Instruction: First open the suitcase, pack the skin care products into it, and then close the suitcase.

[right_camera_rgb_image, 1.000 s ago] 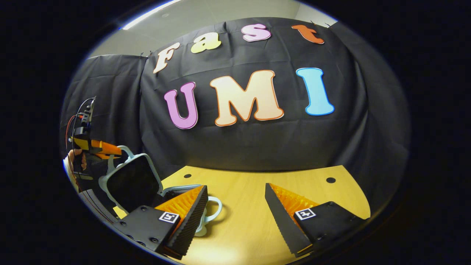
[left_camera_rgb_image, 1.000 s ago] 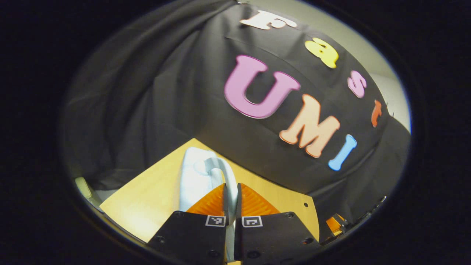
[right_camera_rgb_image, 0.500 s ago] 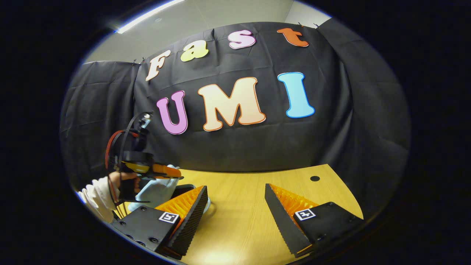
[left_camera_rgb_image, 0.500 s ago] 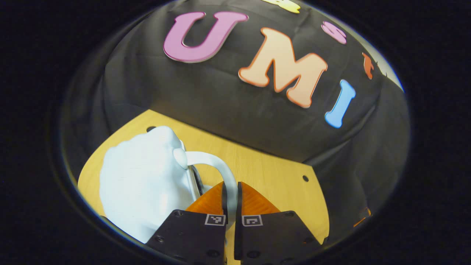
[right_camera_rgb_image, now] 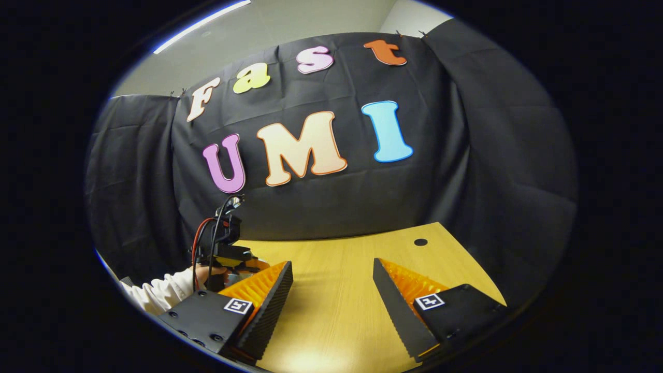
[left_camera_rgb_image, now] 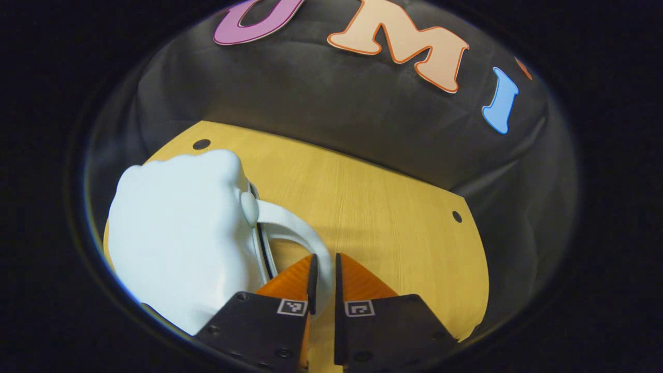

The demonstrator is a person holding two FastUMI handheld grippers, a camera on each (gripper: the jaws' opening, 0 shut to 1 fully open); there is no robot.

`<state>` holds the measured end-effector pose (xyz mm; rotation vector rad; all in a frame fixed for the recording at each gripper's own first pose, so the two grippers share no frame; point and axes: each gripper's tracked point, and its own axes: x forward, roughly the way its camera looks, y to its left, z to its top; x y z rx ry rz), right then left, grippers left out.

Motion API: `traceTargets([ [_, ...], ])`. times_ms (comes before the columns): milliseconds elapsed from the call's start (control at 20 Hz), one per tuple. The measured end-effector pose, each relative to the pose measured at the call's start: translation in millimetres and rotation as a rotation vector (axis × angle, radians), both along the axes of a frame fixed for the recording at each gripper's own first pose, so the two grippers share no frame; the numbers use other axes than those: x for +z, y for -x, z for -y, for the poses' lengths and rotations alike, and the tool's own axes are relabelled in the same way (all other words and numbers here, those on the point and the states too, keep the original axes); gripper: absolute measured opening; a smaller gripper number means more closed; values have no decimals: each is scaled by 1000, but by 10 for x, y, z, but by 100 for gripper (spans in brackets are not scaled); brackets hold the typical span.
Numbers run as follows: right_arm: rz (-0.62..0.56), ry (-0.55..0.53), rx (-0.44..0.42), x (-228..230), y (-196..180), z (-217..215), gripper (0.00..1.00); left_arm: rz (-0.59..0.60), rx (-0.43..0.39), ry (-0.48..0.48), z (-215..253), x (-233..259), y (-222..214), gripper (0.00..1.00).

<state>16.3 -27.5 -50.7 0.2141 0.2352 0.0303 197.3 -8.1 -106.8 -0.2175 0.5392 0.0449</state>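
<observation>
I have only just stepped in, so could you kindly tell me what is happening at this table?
A person is working with two handheld tools at a wooden table. The left tool is shut on the curved handle of a pale blue suitcase, which lies closed on the table. The right tool hangs open above bare tabletop, holding nothing.

Pale blue suitcase (left_camera_rgb_image: pixel 181 238), lower left of left gripper view, lying closed on wooden table; curved handle (left_camera_rgb_image: pixel 298 233) toward centre.

the left gripper (left_camera_rgb_image: pixel 323 269) is clamping the handle (left_camera_rgb_image: pixel 300 233) of the pale blue suitcase (left_camera_rgb_image: pixel 181 238), which is lying closed on the wooden table (left_camera_rgb_image: pixel 393 207).
</observation>
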Motion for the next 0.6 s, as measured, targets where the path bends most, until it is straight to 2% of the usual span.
traceTargets([
  [100,6,10,-12,55,19,85,98,1,-18,-3,50,102,98,34],
  [150,8,16,-15,81,32,118,98,14,-26,-14,80,211,176,64],
  [200,11,22,-17,110,42,141,98,36,-27,-36,98,339,248,81],
  [250,18,28,-17,139,55,160,94,65,-35,-58,125,468,331,90],
  [350,31,30,-13,199,90,161,98,126,-48,-96,206,745,565,90],
  [400,38,26,-10,204,117,160,98,160,-55,-110,260,874,708,95],
  [450,46,22,-7,211,151,155,98,195,-57,-121,306,970,854,95],
  [500,55,18,-5,237,184,148,98,229,-65,-125,372,1064,994,90],
  [600,73,16,-15,265,238,171,95,305,-79,-121,524,1217,1296,91],
])
